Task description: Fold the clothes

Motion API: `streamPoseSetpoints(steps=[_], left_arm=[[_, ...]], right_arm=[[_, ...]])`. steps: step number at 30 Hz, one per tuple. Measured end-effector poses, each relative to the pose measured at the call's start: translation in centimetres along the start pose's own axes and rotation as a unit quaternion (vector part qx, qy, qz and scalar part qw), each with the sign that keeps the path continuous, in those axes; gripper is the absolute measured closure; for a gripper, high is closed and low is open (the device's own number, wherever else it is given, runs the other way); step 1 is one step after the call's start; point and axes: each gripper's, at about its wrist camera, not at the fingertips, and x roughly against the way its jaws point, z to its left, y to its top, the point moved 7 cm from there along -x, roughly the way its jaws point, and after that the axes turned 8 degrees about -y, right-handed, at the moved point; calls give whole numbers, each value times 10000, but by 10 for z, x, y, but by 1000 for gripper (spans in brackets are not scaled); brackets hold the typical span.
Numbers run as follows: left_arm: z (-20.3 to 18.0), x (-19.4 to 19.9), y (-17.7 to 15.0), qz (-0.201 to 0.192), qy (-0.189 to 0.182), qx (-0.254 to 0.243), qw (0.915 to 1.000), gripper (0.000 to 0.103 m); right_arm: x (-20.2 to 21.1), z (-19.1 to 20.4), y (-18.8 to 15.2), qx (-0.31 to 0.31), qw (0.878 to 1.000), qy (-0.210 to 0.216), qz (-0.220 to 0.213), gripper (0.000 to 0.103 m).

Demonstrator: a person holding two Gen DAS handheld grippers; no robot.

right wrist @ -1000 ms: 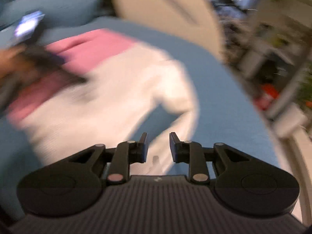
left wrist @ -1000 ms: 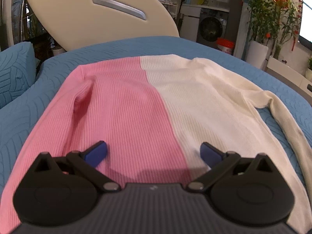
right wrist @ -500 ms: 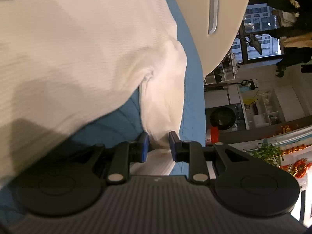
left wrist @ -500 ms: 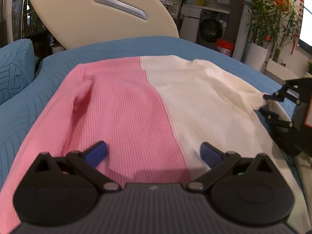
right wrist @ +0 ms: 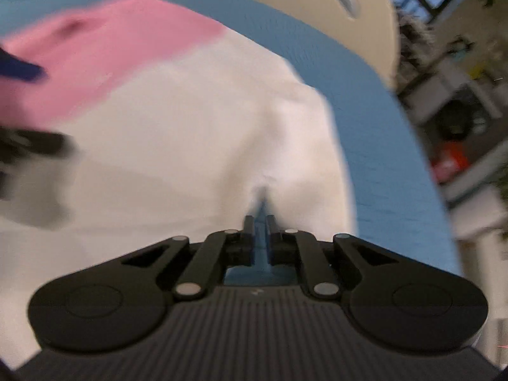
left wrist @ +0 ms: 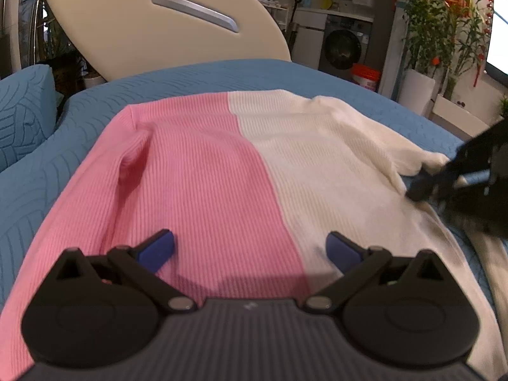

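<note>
Since half a second ago, the right gripper (right wrist: 261,222) has swung round, its jaws drawn nearly together at the armpit of the pink-and-cream ribbed knit sweater (left wrist: 222,171).
Whether it pinches cloth I cannot tell; blue shows in the gap. The sweater lies flat on the blue quilted bedspread (left wrist: 197,73), under the spread-open left gripper (left wrist: 250,249). A shallow bite could let the sleeve slip mid-fold.

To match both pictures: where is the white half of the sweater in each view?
Left wrist view: white half of the sweater fills centre-right, right of the pink half.
Right wrist view: it fills the blurred centre, ahead of the fingers.
Shared landmark: the cream headboard at the top.
</note>
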Motion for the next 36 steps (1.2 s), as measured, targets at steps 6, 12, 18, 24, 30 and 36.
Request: streamPoseSetpoints(steps=[6, 12, 18, 24, 30, 36], left_arm=[[0, 1, 0, -7, -20, 28, 10000, 0], [-4, 1, -1, 0, 76, -40, 10000, 0], [-5, 1, -1, 1, 93, -70, 9999, 0], [-2, 3, -2, 6, 57, -101, 9999, 0], [-4, 1, -1, 17, 139, -133, 9998, 0], [9, 14, 13, -162, -93, 248, 9995, 0]], right_arm=[[24, -20, 3, -520, 9977, -78, -434, 62], [19, -48, -25, -1290, 9883, -667, -459, 23], [13, -24, -32, -1007, 9909, -699, -563, 23], [23, -31, -30, -1135, 9906, -407, -651, 23], [27, -85, -46, -2134, 9688, -1060, -686, 23], [47, -60, -42, -2407, 9574, -1113, -1139, 23]])
